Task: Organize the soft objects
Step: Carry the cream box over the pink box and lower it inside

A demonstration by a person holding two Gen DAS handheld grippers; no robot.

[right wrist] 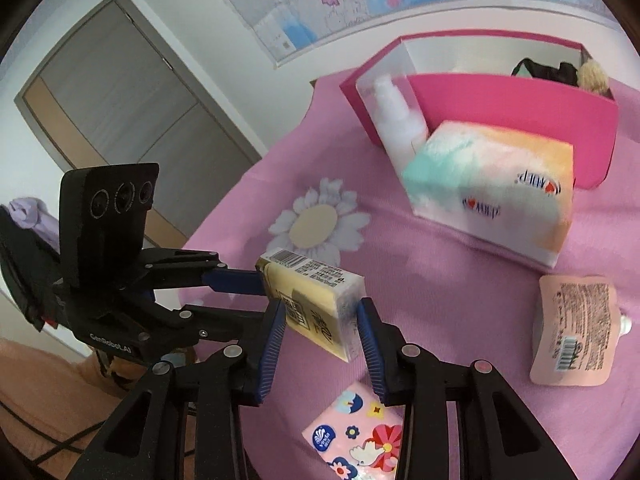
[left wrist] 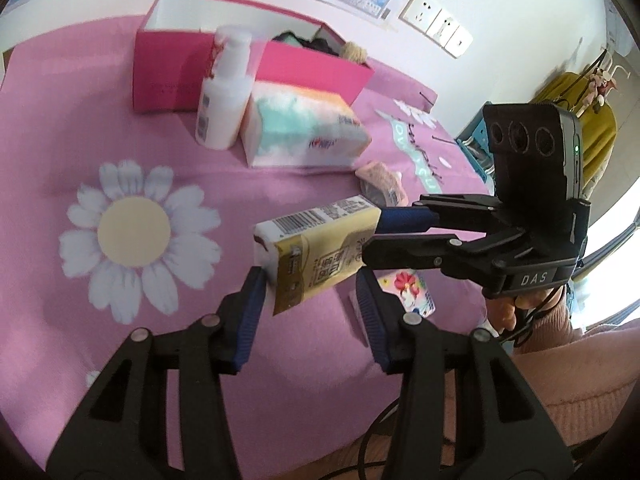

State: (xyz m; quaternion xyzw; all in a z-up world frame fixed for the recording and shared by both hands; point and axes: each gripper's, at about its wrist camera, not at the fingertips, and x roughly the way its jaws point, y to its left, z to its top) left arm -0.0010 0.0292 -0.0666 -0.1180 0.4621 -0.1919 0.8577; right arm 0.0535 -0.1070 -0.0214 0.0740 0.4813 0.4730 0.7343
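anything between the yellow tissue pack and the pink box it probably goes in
Yes. The yellow tissue pack, held off the bedspread by both grippers, has the pastel tissue box and the white pump bottle standing right in front of the pink box. It would likely need lifting over them.

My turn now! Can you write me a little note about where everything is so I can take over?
Both tongs, left and right, hold the yellow tissue pack in the air over the pink bed.
Done: some soft things already sit in the pink box.
Left: this pack, the big tissue pack and bottle by the box, the pouch, and the flowery pack under the tongs.
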